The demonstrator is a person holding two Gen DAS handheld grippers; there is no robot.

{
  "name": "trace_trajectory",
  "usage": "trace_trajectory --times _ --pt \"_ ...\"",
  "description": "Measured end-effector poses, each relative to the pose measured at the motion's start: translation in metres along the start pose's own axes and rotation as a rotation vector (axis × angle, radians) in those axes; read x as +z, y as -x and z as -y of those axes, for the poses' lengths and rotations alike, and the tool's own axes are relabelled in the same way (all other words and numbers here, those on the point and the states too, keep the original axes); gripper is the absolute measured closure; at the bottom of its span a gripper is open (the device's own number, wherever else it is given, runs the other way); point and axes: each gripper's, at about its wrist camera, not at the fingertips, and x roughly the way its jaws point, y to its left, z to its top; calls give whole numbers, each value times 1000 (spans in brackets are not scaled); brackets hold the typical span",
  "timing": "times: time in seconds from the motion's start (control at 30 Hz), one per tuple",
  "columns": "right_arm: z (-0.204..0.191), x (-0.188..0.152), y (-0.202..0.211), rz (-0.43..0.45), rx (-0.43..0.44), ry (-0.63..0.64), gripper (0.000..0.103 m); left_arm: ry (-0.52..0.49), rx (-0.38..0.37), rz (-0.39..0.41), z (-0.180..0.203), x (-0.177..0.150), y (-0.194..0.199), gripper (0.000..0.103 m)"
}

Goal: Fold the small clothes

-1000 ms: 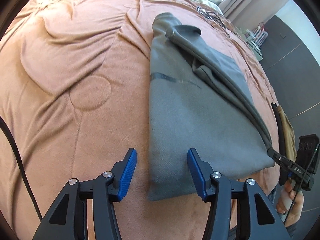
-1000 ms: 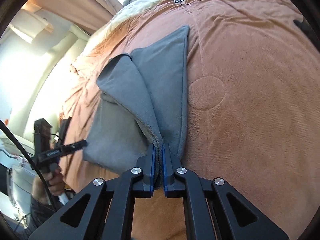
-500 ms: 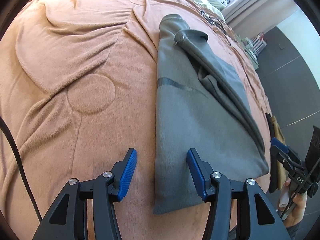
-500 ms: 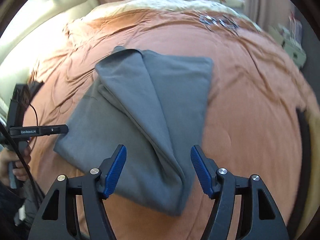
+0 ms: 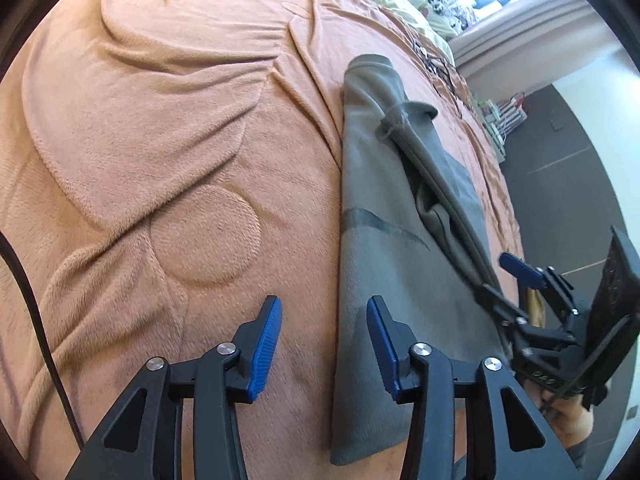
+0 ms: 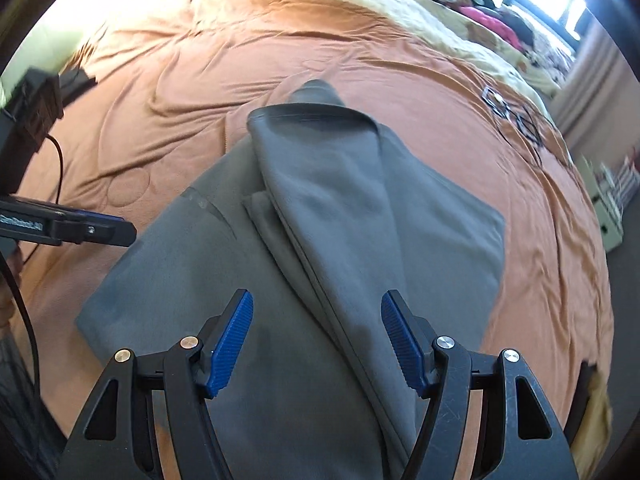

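Note:
A grey garment lies on the orange blanket, with one side folded over as a long flap. My left gripper hovers low over the garment's near left edge. Its jaws are closing, the edge runs between them, and the pads are not pressing on it. In the right wrist view the left gripper reaches in from the left. My right gripper stands open above the near end of the folded flap, holding nothing. The left wrist view shows the right gripper at the garment's right edge.
A black cable trails over the blanket at the left. Small dark wire-like items lie on the far right of the bed. Bedding and clothes pile up at the back. Dark floor and a white shelf unit are beyond the right edge.
My right gripper let go of the garment's folded flap, opened wide and swung round over it. My left gripper moved closer over the garment's left edge and its jaws narrowed.

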Motion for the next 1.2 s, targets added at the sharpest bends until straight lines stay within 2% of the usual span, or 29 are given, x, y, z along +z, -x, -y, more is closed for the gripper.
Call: trace_trajectory --times 0.3,0.37,0.43,0.5,0.57,0.6,0.7,1.0,1.2 --pt "-16 35 -39 -18 -18 107 38 43 -37 8 -10 8 8 61" --pt "-22 40 -50 -28 -41 142 51 54 -38 15 -12 10 11 61" --pt "-23 41 -60 -45 -66 161 60 56 -32 18 -13 12 11 61" --pt "-23 43 -64 -39 -57 170 72 59 -29 18 -12 12 13 61" --pt "-18 46 -59 -18 -40 164 94 54 -24 19 -10 15 13 61" --pt "-12 48 -53 -4 -42 146 97 48 -20 20 -8 16 13 61" --pt "10 50 -38 32 -23 94 97 32 -13 22 0 20 13 61" --pt "64 39 -13 99 -38 -11 98 -10 23 14 28 31 -1 61" --pt "107 23 -18 122 6 -141 98 -57 70 9 47 38 -12 61"
